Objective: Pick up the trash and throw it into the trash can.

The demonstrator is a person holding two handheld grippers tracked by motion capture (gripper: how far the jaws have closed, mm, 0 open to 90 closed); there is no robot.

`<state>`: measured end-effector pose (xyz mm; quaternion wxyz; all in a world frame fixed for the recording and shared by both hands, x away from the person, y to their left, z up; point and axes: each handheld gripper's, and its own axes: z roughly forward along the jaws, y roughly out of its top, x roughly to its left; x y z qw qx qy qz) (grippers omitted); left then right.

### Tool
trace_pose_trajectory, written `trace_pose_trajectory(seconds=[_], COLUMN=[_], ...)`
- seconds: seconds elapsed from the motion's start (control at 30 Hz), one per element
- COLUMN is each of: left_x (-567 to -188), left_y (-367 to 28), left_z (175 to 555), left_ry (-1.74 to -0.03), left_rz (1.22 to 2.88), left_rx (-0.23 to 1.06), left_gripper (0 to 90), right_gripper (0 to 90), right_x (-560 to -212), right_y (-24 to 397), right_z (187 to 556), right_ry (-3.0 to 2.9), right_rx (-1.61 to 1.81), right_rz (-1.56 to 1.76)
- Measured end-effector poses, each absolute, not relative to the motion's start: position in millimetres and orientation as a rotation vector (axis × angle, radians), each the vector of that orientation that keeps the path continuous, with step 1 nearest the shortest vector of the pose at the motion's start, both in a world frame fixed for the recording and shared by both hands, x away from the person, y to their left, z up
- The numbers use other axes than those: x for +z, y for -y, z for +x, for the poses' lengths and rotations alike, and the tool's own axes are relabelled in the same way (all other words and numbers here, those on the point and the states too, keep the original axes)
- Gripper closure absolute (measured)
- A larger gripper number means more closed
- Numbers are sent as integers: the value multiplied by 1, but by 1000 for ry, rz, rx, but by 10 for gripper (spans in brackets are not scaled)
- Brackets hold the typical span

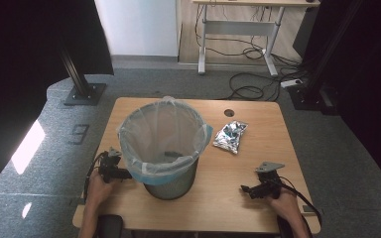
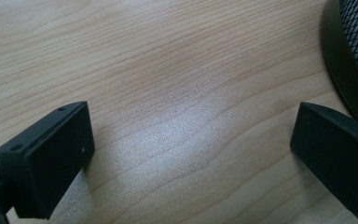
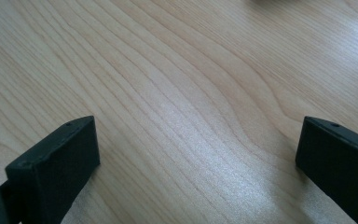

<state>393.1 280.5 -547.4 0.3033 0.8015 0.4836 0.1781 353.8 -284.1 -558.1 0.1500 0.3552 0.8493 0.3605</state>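
Observation:
A black mesh waste bin [image 1: 164, 148] lined with a thin plastic bag stands on the wooden table [image 1: 228, 173], left of the middle. A crumpled silver foil packet [image 1: 230, 136] lies on the table to the bin's right. My left gripper [image 1: 126, 174] rests low at the bin's left side, open, with bare wood between its jaws; the bin's dark base [image 2: 349, 60] shows at the right edge of the left gripper view. My right gripper [image 1: 245, 189] sits near the table's front right, well short of the packet, open over bare wood [image 3: 191, 116].
A round cable hole [image 1: 228, 113] is in the table top behind the packet. Beyond the table lie grey carpet, loose cables [image 1: 258, 84] and a second desk's legs [image 1: 238, 29]. Black stands [image 1: 82, 89] rise at both sides.

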Motion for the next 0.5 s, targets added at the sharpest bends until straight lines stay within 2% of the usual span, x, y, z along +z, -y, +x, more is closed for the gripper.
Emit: trace_pose_trajectory(seconds=[0.5], left_x=[-547], left_y=[-280], left_z=[393], left_ry=[-1279], left_rz=[2125], left_rx=[472], left_gripper=[0], right_gripper=[0], right_x=[-558], right_y=[283], right_z=[356], right_ry=[-2453], right_rx=[1040], right_rz=[1003])
